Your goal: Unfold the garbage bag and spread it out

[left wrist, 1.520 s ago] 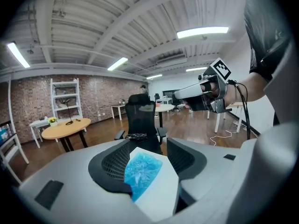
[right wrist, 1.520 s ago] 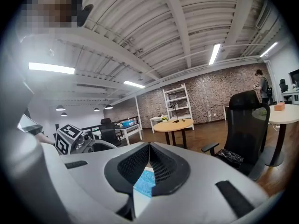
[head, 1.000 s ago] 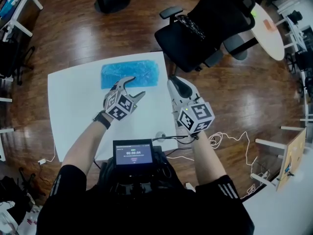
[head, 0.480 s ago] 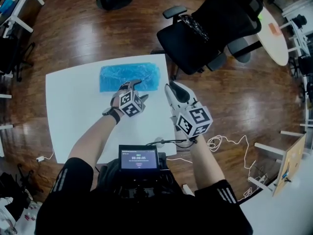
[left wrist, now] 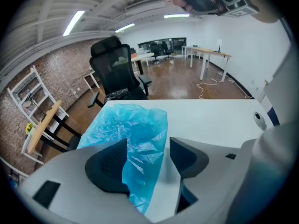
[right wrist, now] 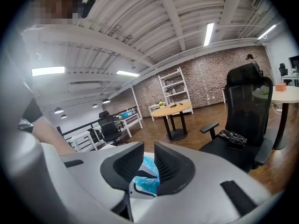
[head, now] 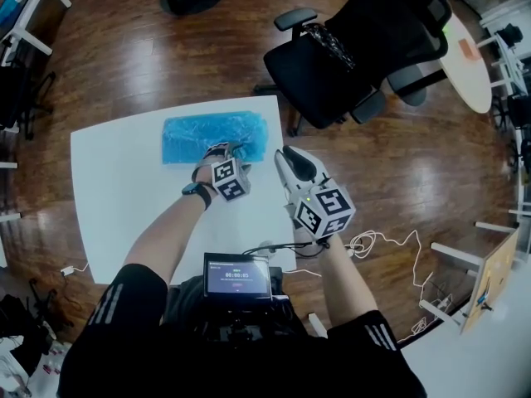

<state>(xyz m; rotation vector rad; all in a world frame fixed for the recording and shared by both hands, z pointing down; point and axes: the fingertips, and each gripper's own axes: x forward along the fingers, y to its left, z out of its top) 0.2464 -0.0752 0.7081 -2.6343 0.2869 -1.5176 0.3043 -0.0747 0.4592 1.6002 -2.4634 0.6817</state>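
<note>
Fingers (left wrist: pixel 105 162) of the left gripper (head: pixel 236 149) had dropped, spread apart, astride the nearest corner of the garbage bag (head: pixel 207 135), still folded on the counter (head: pixel 124 197). Just to their right, the right gripper (head: pixel 288 157) waited, barely parted and empty. A pinch looked likely next.

The person wears a black short-sleeved top (head: pixel 348 365) with white stripes (head: pixel 106 305) down each shoulder. A small dark screen (head: pixel 237 276) with pale digits sits on black gear at the chest. Left of the screen, a black band (head: pixel 197 193) circles the wrist. Beyond the screen, the left tool (head: pixel 236 148) and right tool (head: pixel 286 154) have pale grey shells and black ribbed pads (left wrist: pixel 110 160). Each carries a cube (head: pixel 323 210) of black-and-white square markers. A green light (head: pixel 314 196) glows beside the right one.
</note>
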